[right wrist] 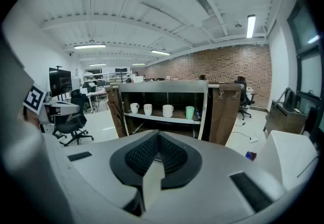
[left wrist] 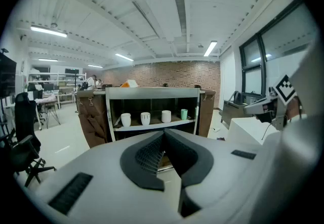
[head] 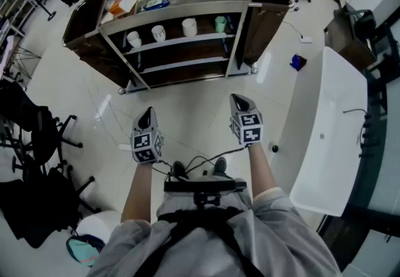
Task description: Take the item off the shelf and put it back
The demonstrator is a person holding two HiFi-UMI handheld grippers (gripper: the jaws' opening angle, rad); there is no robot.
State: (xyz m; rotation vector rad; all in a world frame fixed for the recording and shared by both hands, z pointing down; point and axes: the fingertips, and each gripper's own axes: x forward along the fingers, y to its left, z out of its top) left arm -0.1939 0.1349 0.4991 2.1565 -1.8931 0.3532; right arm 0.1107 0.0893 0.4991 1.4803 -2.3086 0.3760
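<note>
Left gripper (head: 147, 113) and right gripper (head: 240, 102) — both closed, empty — held well short of the shelf (head: 174, 42).

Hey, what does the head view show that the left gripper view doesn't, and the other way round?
Only the head view: the cluttered top of the shelf, the person's arms and a blue thing on the floor.
Only the left gripper view: ceiling lights, a brick wall and windows.
Both: the shelf, its three white cups and green cup, the left tool with jaws together and empty, and the right tool.
</note>
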